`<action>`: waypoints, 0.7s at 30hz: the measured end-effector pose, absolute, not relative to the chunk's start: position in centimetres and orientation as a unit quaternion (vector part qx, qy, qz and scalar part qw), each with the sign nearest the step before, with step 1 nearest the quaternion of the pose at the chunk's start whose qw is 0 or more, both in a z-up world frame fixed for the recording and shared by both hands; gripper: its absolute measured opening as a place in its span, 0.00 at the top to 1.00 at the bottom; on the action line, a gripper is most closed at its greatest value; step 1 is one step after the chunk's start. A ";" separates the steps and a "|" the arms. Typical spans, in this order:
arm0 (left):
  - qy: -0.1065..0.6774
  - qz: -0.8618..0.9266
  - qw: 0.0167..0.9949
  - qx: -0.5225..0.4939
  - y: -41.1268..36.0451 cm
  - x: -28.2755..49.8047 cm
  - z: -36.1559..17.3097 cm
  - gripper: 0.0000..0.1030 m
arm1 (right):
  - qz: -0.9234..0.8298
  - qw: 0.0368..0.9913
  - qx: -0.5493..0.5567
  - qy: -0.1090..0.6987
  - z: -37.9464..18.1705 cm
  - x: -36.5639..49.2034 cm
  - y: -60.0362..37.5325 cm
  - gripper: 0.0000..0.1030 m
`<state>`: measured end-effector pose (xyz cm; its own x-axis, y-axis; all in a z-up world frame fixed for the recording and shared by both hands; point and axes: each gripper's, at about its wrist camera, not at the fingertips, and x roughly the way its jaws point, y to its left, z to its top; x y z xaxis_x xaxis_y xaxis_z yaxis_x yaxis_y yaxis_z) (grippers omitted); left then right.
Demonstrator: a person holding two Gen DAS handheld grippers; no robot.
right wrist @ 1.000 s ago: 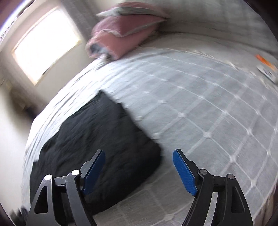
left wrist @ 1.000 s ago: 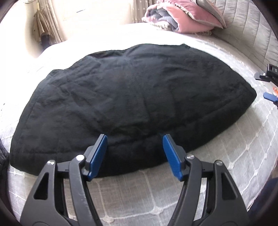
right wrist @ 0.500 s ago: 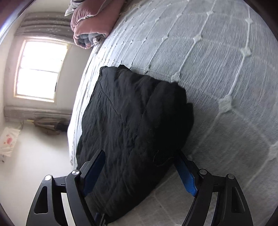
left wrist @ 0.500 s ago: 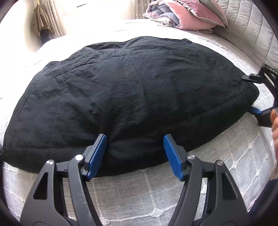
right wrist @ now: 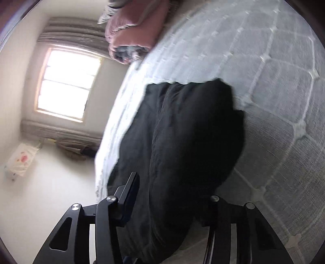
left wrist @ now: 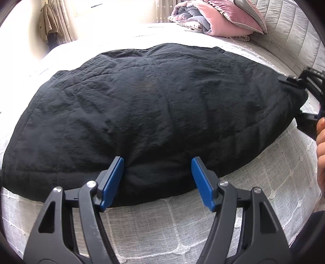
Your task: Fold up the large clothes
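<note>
A large black quilted garment [left wrist: 158,113] lies folded flat on the bed. My left gripper [left wrist: 157,180] is open, its blue pads on either side of the garment's near edge, which bulges between them. My right gripper [right wrist: 172,199] is turned on its side at the garment's right end [right wrist: 182,142]; black cloth fills the gap between its open jaws and hides the right pad. In the left wrist view the right gripper [left wrist: 304,95] shows at the garment's far right corner, held by a hand.
The garment rests on a grey-white quilted bedspread [left wrist: 162,227]. Pink and grey pillows and a folded blanket [left wrist: 215,18] are piled at the head of the bed. A window [right wrist: 65,83] and curtains are beyond the bed. A padded headboard [left wrist: 292,32] runs along the right.
The right gripper has swung down, rolled sideways and pushed onto the garment's right end, with cloth now between its jaws. The left gripper has moved closer, onto the near edge.
</note>
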<state>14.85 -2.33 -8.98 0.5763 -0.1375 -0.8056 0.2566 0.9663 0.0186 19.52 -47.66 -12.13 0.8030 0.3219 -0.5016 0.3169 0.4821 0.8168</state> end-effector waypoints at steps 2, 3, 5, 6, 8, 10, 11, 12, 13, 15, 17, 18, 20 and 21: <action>0.447 -0.112 0.885 0.067 -2.4 14.8 -9.0 0.33 | -0.014 0.805 0.495 0.327 -12.3 19.9 -47.4 0.52; 0.446 -0.112 0.885 0.069 -2.4 14.8 -9.0 0.33 | -0.029 0.797 0.499 0.340 -13.0 20.2 -47.4 0.52; 0.446 -0.111 0.886 0.070 -2.4 14.8 -9.0 0.33 | -0.035 0.773 0.524 0.356 -14.5 20.6 -47.8 0.55; 0.445 -0.111 0.886 0.070 -2.5 14.8 -9.0 0.33 | -0.033 0.771 0.526 0.357 -14.5 20.7 -47.9 0.59; 0.446 -0.112 0.885 0.068 -2.5 14.8 -9.0 0.33 | -0.032 0.790 0.501 0.353 -13.5 20.6 -47.6 0.76; 0.447 -0.113 0.885 0.065 -2.4 14.9 -9.0 0.33 | -0.016 0.823 0.462 0.329 -11.1 20.3 -46.6 0.79; 0.448 -0.114 0.884 0.064 -2.3 14.9 -9.0 0.33 | -0.008 0.839 0.442 0.317 -10.0 20.1 -45.8 0.80; 0.449 -0.116 0.884 0.062 -2.3 14.9 -8.9 0.33 | -0.001 0.852 0.423 0.307 -8.9 20.0 -45.1 0.80; 0.451 -0.118 0.883 0.061 -2.2 15.0 -8.9 0.33 | 0.005 0.865 0.403 0.298 -8.0 19.9 -44.4 0.80; 0.456 -0.127 0.879 0.056 -1.9 15.2 -8.7 0.33 | 0.013 0.882 0.375 0.286 -6.8 19.8 -43.3 0.81; 0.459 -0.139 0.876 0.043 -1.3 15.5 -8.0 0.33 | 0.014 0.885 0.368 0.286 -6.5 19.9 -43.2 0.81; 0.455 -0.138 0.879 0.033 -0.7 15.8 -7.4 0.33 | 0.013 0.883 0.370 0.288 -6.7 20.1 -43.4 0.81; 0.444 -0.125 0.887 0.022 0.1 16.5 -6.5 0.33 | 0.011 0.878 0.379 0.291 -7.0 20.5 -43.8 0.81; 0.439 -0.119 0.890 0.020 0.3 17.1 -6.1 0.33 | 0.012 0.877 0.382 0.291 -7.1 20.4 -44.0 0.81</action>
